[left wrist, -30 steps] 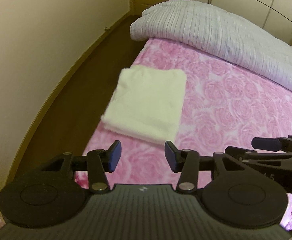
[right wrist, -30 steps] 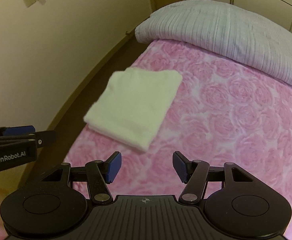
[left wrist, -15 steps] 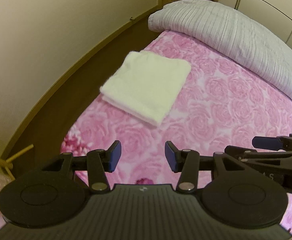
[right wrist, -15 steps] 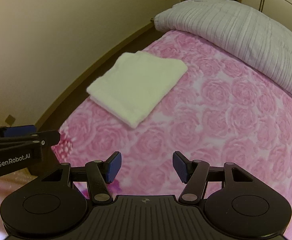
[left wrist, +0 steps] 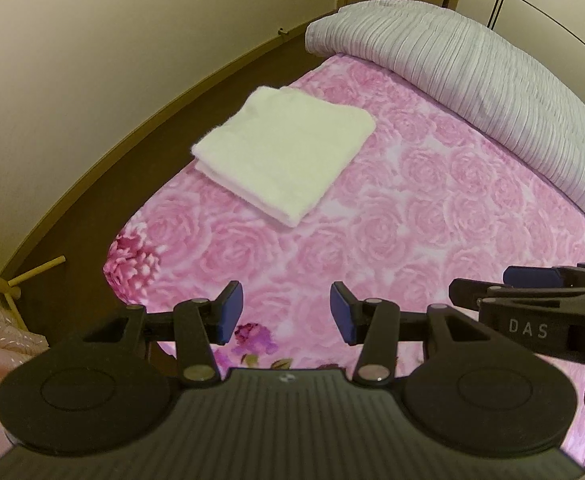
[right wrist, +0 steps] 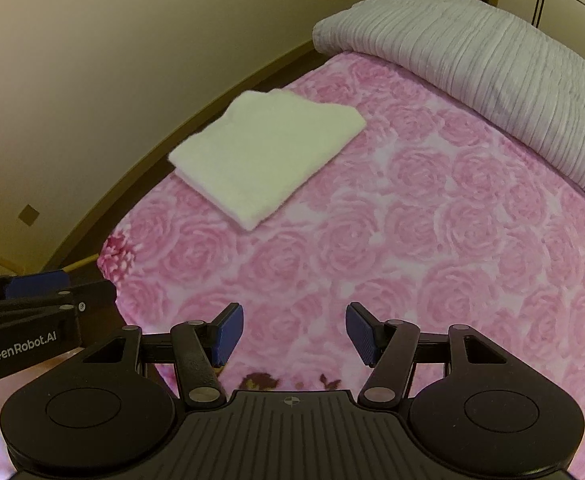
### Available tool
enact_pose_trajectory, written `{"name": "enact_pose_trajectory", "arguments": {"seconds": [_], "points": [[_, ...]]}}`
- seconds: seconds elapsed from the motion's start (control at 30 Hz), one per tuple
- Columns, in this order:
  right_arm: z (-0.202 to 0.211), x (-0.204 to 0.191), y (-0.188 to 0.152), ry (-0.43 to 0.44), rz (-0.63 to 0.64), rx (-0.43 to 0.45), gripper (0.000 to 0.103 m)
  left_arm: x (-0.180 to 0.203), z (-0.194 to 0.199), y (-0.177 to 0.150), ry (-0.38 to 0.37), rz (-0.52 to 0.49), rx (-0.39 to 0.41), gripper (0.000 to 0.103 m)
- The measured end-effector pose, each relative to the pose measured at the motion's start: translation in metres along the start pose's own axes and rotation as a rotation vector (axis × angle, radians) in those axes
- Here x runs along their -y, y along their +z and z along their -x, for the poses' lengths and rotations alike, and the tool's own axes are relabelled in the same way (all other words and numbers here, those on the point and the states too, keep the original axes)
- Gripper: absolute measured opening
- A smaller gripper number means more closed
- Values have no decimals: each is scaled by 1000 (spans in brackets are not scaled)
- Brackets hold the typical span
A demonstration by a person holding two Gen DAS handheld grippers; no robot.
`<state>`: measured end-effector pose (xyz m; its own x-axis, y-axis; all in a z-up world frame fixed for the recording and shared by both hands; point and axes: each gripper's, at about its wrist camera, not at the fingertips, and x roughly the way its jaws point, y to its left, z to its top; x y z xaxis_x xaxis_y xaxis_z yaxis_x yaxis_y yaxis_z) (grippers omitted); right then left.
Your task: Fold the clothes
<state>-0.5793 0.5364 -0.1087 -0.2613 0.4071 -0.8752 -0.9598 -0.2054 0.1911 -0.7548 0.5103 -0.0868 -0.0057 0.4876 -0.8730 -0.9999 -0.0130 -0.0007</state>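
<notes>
A white garment point(left wrist: 284, 156) lies folded into a thick square on the pink rose-patterned bed, near the bed's left edge; it also shows in the right wrist view point(right wrist: 268, 156). My left gripper point(left wrist: 286, 314) is open and empty, held above the near corner of the bed, well short of the garment. My right gripper point(right wrist: 292, 334) is open and empty, beside the left one and equally far back. Each gripper shows at the edge of the other's view, the right one point(left wrist: 532, 304) and the left one point(right wrist: 32, 312).
A grey ribbed duvet point(left wrist: 472, 76) lies rolled along the far side of the bed point(left wrist: 432, 220). A cream wall point(left wrist: 92, 60) and a strip of brown floor point(left wrist: 92, 216) run along the bed's left. A wooden frame point(left wrist: 16, 280) stands at lower left.
Both grippers have drawn back and swung away from the folded garment, which now sits farther off. The bed's near corner and the floor have come into view. The jaws stay open.
</notes>
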Motion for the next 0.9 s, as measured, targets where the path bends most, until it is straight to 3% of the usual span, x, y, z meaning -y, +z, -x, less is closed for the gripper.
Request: {"name": "enact_pose_trajectory", "arguments": {"seconds": [0.9], "points": [[-53,40,64,5,25,-70,61,26,-57,53,46,72,-21,44]]}}
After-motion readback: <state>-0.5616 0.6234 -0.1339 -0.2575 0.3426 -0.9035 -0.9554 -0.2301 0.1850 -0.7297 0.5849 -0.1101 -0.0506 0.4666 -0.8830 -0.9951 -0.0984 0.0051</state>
